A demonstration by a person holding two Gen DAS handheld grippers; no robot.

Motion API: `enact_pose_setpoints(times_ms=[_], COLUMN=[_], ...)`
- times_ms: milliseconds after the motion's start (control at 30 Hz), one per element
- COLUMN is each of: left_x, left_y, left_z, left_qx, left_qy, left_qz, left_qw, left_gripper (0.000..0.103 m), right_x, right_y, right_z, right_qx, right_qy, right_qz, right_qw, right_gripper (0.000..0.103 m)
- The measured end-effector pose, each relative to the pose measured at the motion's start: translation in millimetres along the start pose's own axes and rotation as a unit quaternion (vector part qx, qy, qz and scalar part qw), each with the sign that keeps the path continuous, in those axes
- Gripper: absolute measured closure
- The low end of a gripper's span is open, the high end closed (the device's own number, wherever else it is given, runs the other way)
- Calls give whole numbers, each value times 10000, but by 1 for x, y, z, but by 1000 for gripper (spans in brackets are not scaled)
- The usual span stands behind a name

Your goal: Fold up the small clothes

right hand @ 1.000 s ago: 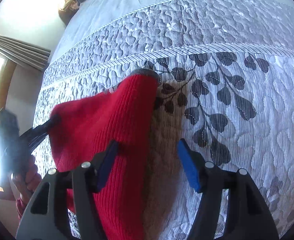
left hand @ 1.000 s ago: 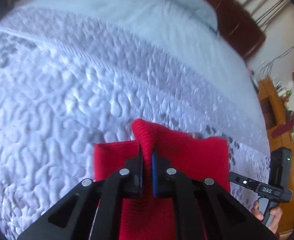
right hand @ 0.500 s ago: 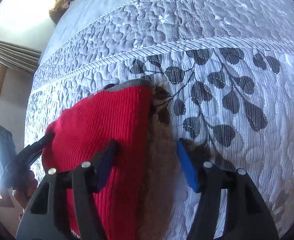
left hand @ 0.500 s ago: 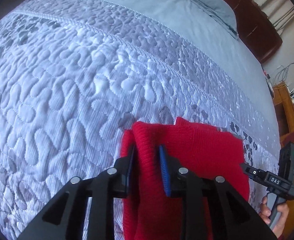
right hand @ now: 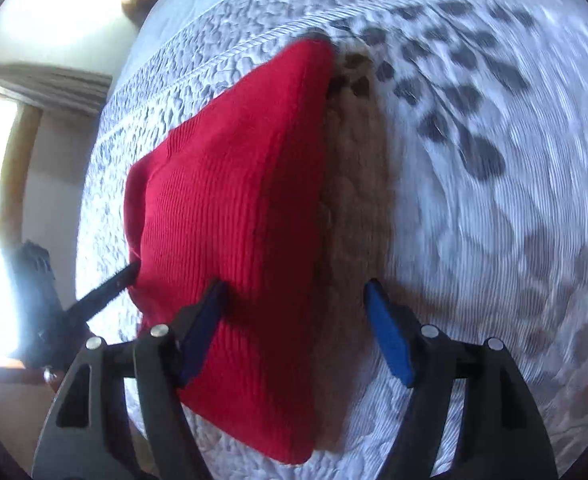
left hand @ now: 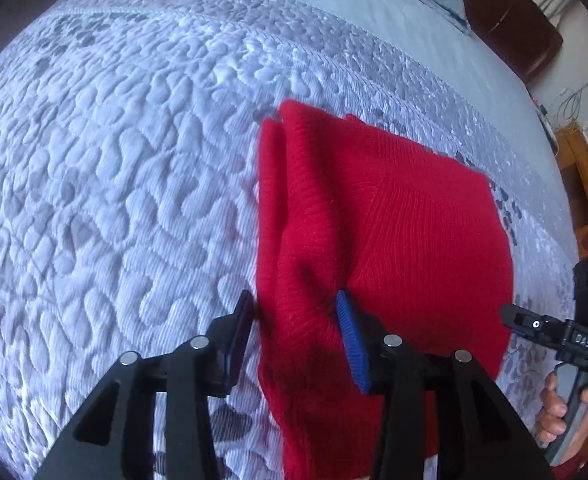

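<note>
My left gripper (left hand: 294,330), low in the frame of its own camera, stands with jaws parted around a raised ridge of the red knit garment (left hand: 382,240); the pads sit either side of the fold without pinching it. My right gripper (right hand: 296,332), at the bottom of its frame, is spread wide and holds nothing, one finger over the red knit, the other over the bedspread. The garment lies folded on the quilted grey bedspread (left hand: 114,180), centre-right in the left view and centre-left in the right view, where its edge casts a brownish shadow on the leaf-patterned band. In the left view, my right hand (left hand: 562,408) shows at the lower right edge. The ribbed knit looks soft, light and limp, likely to sag and bunch instead of holding a crease, so I judge the best hold is a doubled edge or corner, pinched through all layers.
</note>
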State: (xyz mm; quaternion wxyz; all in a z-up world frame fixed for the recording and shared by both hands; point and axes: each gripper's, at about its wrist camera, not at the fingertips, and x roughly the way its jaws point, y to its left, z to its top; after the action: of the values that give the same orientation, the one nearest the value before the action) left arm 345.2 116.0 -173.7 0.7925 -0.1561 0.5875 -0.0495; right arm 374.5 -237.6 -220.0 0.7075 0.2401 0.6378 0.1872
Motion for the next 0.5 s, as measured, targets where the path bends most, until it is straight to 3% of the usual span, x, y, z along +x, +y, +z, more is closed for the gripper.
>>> enact_pose_setpoints(times_ms=[100,267,300,400,467,500], left_x=[-22,-27,-24,-14,-8,-7], left_y=[11,12,11,13,17,18], left_z=[-25,-70,-75,-79,-78,-78], left_qx=[-280,-151,-137,-269,-380,-454], left_qy=[184,360,403,450,525,565], left_qz=[-456,-421,-422,-515,-659,-731], left_qw=[9984,9984,9982,9973,9957,9947], left_gripper=[60,60,60,64,80,83], right_x=[-16,-20,-18,-7,-5,-5], right_y=[0,10,11,8,0,1], right_z=[-30,-83,-91,-103,-104,-100], right_qx=[-181,-363,-370,-208,-106,-43], right_qy=[-52,136,171,329,368,382], right_qz=[53,4,24,109,-32,61], right_qw=[9998,9992,9992,9992,9993,9992], right_gripper=[33,35,39,67,88,90])
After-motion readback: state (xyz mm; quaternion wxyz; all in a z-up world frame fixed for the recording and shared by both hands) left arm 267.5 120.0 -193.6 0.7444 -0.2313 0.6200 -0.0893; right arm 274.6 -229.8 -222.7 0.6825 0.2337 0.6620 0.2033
